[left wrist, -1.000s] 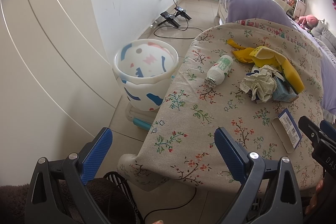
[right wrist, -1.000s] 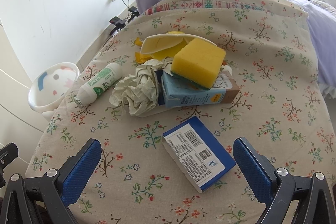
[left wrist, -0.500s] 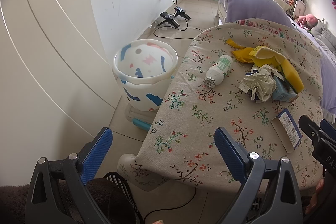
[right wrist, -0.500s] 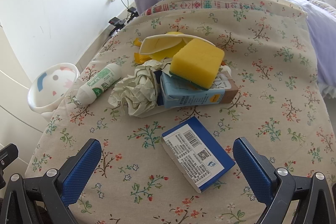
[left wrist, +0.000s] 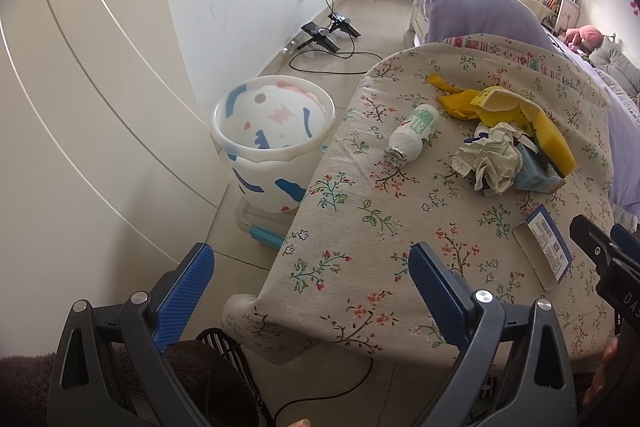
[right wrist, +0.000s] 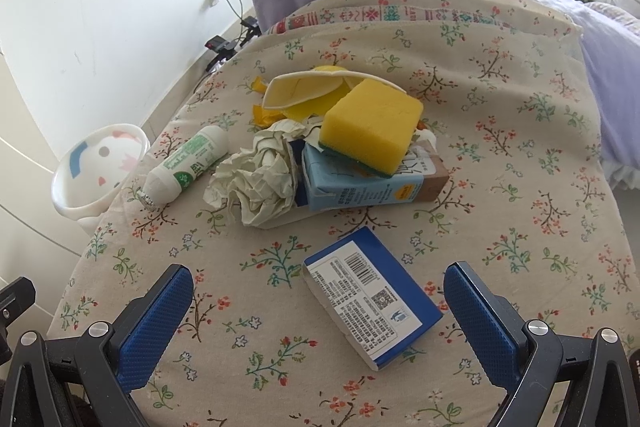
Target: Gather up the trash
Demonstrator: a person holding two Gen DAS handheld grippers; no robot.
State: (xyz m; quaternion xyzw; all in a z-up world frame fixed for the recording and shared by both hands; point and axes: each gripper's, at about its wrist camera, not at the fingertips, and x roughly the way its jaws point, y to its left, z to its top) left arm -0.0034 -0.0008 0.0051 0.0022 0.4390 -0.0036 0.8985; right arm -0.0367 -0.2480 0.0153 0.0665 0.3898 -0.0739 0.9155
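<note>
Nothing has yet been collected: the trash is gathered toward the far half of the floral-covered surface (right wrist: 520,155), and the patterned bin (left wrist: 276,147) is stood on the floor just beside the surface's left edge, presumably so that items can be dropped over the side. The right tool (right wrist: 320,311) is held low over the near edge with its blue pads spread wide and nothing between them; the blue box (right wrist: 372,295), lying flat with its barcode label up, is framed between the pads, so it is judged to be the first item aimed at. Behind it a heap is formed by the crumpled paper (right wrist: 256,179), the light-blue carton (right wrist: 360,183) and the yellow sponge (right wrist: 372,131) resting on that carton, with yellow scraps (right wrist: 304,95) behind. A white bottle (right wrist: 186,163) is laid on its side nearer the bin. The left tool (left wrist: 312,287) is likewise wide open and empty, kept back at the surface's corner toward the bin side.
</note>
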